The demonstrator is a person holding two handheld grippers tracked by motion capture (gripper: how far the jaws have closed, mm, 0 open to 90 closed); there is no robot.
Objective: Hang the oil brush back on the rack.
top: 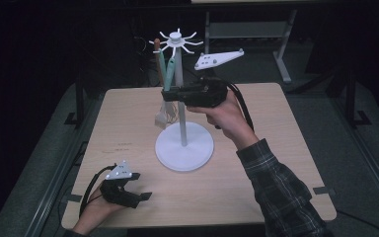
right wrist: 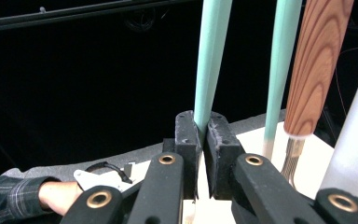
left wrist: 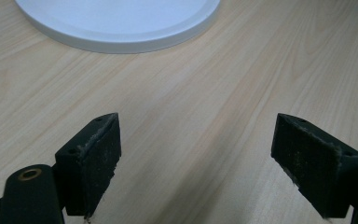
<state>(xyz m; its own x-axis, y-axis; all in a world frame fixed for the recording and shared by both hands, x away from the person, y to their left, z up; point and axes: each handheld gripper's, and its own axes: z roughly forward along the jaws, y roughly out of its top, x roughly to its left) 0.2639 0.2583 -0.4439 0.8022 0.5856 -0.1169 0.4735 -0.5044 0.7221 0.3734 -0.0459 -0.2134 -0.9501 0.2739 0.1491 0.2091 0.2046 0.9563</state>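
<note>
A white rack (top: 180, 106) stands on a round base (top: 184, 148) mid-table, with hook arms at its top (top: 175, 38). My right gripper (top: 168, 94) is held high beside the pole, shut on a teal utensil handle (top: 170, 73); the right gripper view shows that handle (right wrist: 212, 56) pinched between the pads of my right gripper (right wrist: 204, 130). Beside it are a second teal handle (right wrist: 283, 60) and a wood-grain handle (right wrist: 319, 65) with metal wires below it. My left gripper (top: 141, 185) rests open on the table near the front left, with nothing between the jaws of my left gripper (left wrist: 196, 158).
The wooden table (top: 128, 123) has dark floor around it and a metal frame (top: 281, 39) behind. The rack's base (left wrist: 116, 23) lies just ahead of the left jaws. Pale utensil heads (top: 162, 118) hang low beside the pole. A person's left hand (right wrist: 56, 196) holds the left gripper.
</note>
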